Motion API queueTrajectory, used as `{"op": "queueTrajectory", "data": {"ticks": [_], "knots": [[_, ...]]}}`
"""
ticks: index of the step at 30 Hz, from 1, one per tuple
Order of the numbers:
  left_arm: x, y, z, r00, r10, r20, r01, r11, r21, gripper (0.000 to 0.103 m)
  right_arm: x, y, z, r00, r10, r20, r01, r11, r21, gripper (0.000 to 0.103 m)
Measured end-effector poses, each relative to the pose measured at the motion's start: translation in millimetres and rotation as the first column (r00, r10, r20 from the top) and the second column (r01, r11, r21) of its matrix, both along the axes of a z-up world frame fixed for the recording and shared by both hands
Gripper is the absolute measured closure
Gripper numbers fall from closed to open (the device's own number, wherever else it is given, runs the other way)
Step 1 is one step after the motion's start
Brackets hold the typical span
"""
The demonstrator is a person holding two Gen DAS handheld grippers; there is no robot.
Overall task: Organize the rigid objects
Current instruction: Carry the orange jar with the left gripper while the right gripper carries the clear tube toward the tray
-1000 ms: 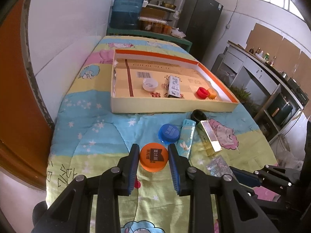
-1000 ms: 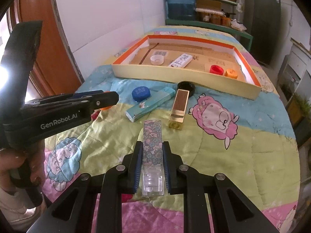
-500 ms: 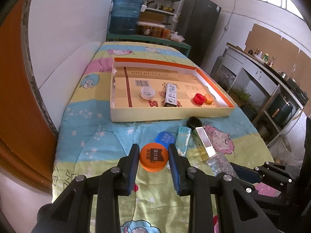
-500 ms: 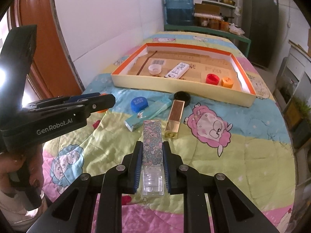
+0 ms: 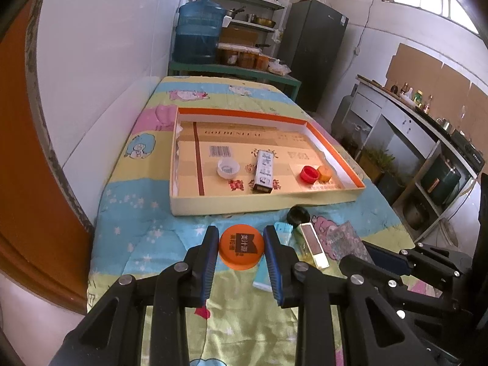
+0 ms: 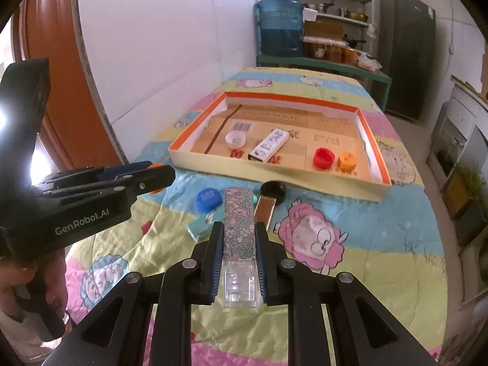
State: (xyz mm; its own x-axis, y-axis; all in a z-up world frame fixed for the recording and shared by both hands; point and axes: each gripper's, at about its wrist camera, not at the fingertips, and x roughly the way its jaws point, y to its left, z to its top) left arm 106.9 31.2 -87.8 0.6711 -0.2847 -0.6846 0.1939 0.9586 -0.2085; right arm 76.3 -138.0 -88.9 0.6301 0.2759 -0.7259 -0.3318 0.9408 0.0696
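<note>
Bright daylight — sharp centre, fisheye-bent edges, left-side glare.

Glossy plastic orange lid, cardboard tray, soft printed cloth quilt

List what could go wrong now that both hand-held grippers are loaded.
The left hand-held gripper pinches the orange lid only by its round rim; it may pop out. The floral box juts far beyond the right hand-held gripper and might catch the tray wall on entry.

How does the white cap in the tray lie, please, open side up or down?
Open side up: the white cap shows its hollow inside and raised rim, resting on the tray floor left of the small box.
</note>
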Motion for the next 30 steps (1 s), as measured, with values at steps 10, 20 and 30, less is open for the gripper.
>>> {"op": "queueTrajectory", "data": {"ticks": [10, 20, 30], "knots": [[11, -5, 8, 1.000, 0.002, 0.014, -0.002, 1.000, -0.003, 0.072, 18, -5, 10, 1.000, -0.001, 0.021, 0.001, 1.000, 0.010, 0.083], [26, -10, 16, 0.999, 0.005, 0.032, -0.005, 1.000, -0.004, 0.072, 36, -9, 17, 0.999, -0.006, 0.041, 0.005, 1.000, 0.019, 0.083], [46, -16, 24, 0.999, 0.011, 0.053, -0.011, 1.000, 0.005, 0.072, 57, -12, 25, 0.998, -0.014, 0.065, 0.013, 1.000, 0.020, 0.083]]}}
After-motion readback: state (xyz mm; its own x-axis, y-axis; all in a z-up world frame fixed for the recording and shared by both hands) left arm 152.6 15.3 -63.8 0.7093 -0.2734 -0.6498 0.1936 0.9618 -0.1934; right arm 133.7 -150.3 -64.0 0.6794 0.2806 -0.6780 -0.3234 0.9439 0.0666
